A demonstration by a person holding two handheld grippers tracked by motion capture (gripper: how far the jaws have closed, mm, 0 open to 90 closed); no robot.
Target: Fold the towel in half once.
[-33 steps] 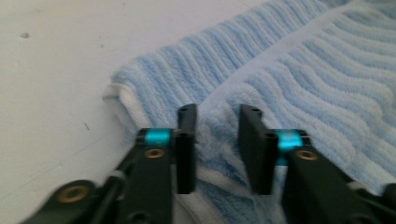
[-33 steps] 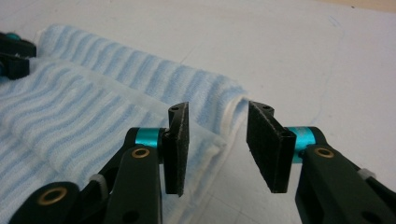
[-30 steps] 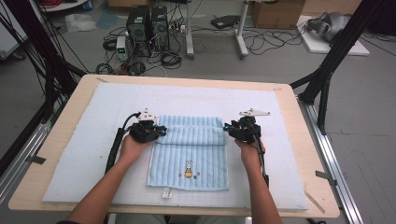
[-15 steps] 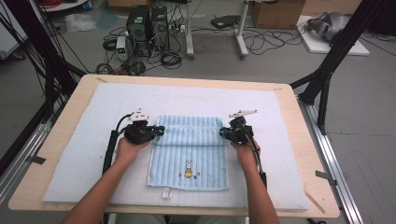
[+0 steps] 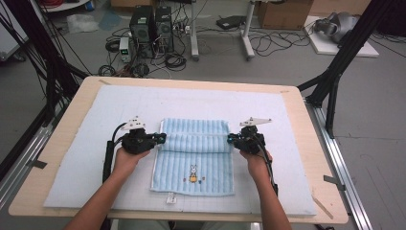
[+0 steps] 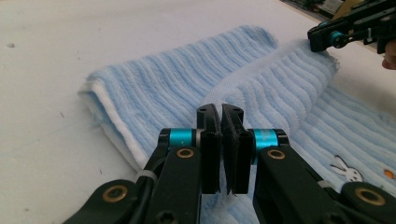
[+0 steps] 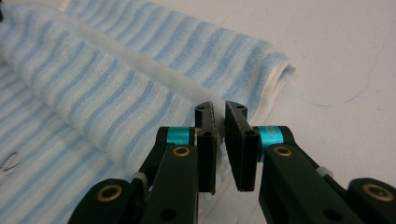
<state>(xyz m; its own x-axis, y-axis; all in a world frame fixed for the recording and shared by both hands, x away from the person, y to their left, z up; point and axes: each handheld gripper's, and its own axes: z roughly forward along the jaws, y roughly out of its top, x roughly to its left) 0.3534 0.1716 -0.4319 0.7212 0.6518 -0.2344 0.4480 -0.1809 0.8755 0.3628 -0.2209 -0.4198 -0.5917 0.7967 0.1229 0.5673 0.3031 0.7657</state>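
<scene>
From the high view I see one light blue striped towel (image 5: pixel 194 160) lying in the middle of a pale blue mat (image 5: pixel 95 143), which covers most of a wooden worktop (image 5: pixel 72 103). The towel's far edge is folded back toward me into a soft raised roll running across its width. Near the towel's near edge sits a small embroidered rabbit (image 5: pixel 193 171), and a little white tag (image 5: pixel 169 198) sticks out below that edge. My left tongs (image 5: pixel 161 138) grip the roll at the towel's left end, and my right tongs (image 5: pixel 230 139) grip it at the right end; two forearms reach in from the bottom. Beyond the worktop, past the towel's far side, is a grey floor with two dark computer towers (image 5: pixel 152 21), tangled cables and a cardboard box (image 5: pixel 282 12). Black frame struts stand to either side of the worktop.

In the left gripper view, the left tongs (image 6: pixel 220 114) are pressed together, pinching the towel's (image 6: pixel 177 84) rolled fold. The stripes are ribbed, with a white hem along the towel's left edge. The rabbit (image 6: pixel 348 169) shows to the right of the roll, and the other tongs (image 6: pixel 322 39) hold the roll's far end.

In the right gripper view, the right tongs (image 7: pixel 219 114) are nipped onto a thin edge of the towel (image 7: pixel 93 102), with a narrow slit between the pads. They have just been closing. The white mat lies to the right of the towel.
</scene>
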